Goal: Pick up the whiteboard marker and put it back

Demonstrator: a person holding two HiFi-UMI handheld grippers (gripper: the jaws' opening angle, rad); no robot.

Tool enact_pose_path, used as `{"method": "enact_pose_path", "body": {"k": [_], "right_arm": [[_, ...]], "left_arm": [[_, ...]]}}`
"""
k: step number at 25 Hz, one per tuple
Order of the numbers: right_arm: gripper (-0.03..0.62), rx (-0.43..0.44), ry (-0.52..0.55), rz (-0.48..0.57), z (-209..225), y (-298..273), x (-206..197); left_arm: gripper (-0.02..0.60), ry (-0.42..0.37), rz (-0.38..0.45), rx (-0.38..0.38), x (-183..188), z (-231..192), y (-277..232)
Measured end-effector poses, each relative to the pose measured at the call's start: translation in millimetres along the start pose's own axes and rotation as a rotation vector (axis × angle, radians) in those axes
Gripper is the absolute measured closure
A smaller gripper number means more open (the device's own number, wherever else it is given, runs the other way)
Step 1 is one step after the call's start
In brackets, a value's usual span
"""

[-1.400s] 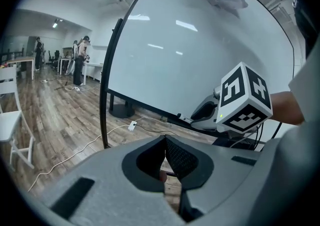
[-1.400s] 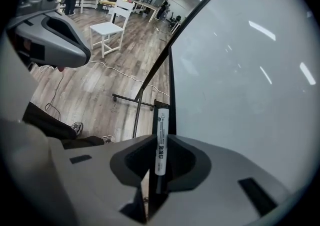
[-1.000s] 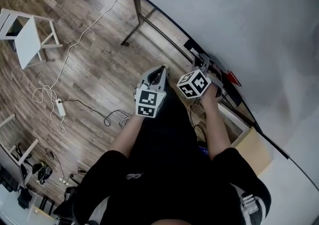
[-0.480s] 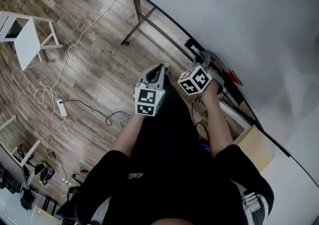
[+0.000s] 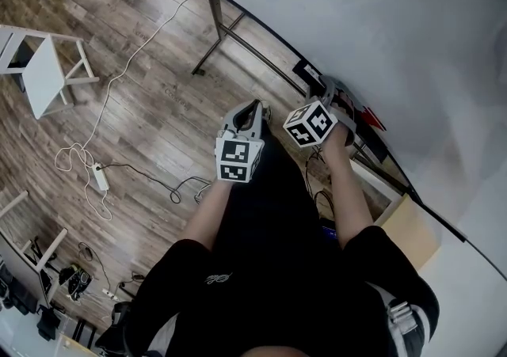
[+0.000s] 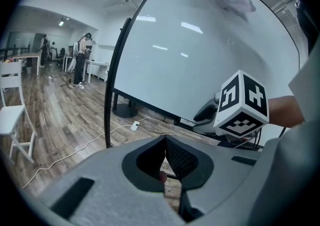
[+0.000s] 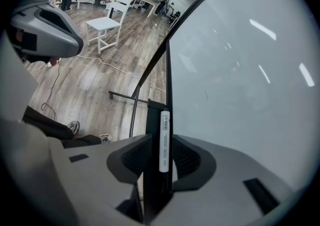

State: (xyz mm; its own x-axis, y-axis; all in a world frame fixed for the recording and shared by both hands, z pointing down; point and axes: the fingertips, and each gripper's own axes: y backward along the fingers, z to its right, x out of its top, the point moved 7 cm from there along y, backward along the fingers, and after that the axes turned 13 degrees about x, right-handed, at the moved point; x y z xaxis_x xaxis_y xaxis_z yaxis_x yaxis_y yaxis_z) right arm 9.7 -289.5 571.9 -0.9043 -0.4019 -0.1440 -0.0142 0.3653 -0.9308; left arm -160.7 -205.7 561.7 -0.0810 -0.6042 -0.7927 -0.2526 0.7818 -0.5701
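Letting go is what my right gripper (image 7: 162, 141) is doing. Its jaws are opening, already wide, and the whiteboard marker (image 7: 164, 125) stands between them with a gap showing on the left pad's side and only a thin one on the right. I judge that I no longer hold it.

The marker lies lengthwise on the black tray (image 7: 152, 112) along the bottom edge of the whiteboard (image 7: 240, 69). Its long axis points straight out from my jaws, following the tray, and its white barrel sits nearer the board side of the tray than the floor side. Because that axis lines up with my own reach, the way out that I judge safest is straight back along it, or up. Any sideways drift would let a pad knock the barrel and roll it towards the tray's outer edge.

My left gripper (image 6: 165, 142) has its jaws together on nothing. It hangs on the floor side, well apart from the tray, with my right gripper between it and the board. The right one is far the nearer to the marker, so the left has no part in this.
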Motion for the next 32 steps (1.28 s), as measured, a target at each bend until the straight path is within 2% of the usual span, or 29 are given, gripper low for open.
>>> {"method": "enact_pose_path", "body": {"k": [5, 10, 13, 17, 27, 32], "right_arm": [[0.499, -0.050, -0.087, 0.116, 0, 22, -2], [0.550, -0.053, -0.300, 0.333, 0, 62, -5], [0.574, -0.104, -0.373, 0.423, -3, 91, -12], [0.589, -0.146, -0.420, 0.510, -19, 130, -24], [0.594, -0.149, -0.617, 0.735, -65, 185, -52], [0.594, -0.168, -0.695, 0.788, -94, 200, -70]], "left_arm": [[0.577, -0.017, 0.033, -0.027, 8, 7, 0], [0.576, -0.034, 0.078, -0.082, 25, 27, 0], [0.577, -0.040, 0.119, -0.117, 38, 43, 9], [0.577, -0.068, 0.153, -0.155, 45, 58, 36], [0.577, -0.140, 0.240, -0.184, 49, 77, 99], [0.576, -0.160, 0.267, -0.211, 45, 86, 124]]}}
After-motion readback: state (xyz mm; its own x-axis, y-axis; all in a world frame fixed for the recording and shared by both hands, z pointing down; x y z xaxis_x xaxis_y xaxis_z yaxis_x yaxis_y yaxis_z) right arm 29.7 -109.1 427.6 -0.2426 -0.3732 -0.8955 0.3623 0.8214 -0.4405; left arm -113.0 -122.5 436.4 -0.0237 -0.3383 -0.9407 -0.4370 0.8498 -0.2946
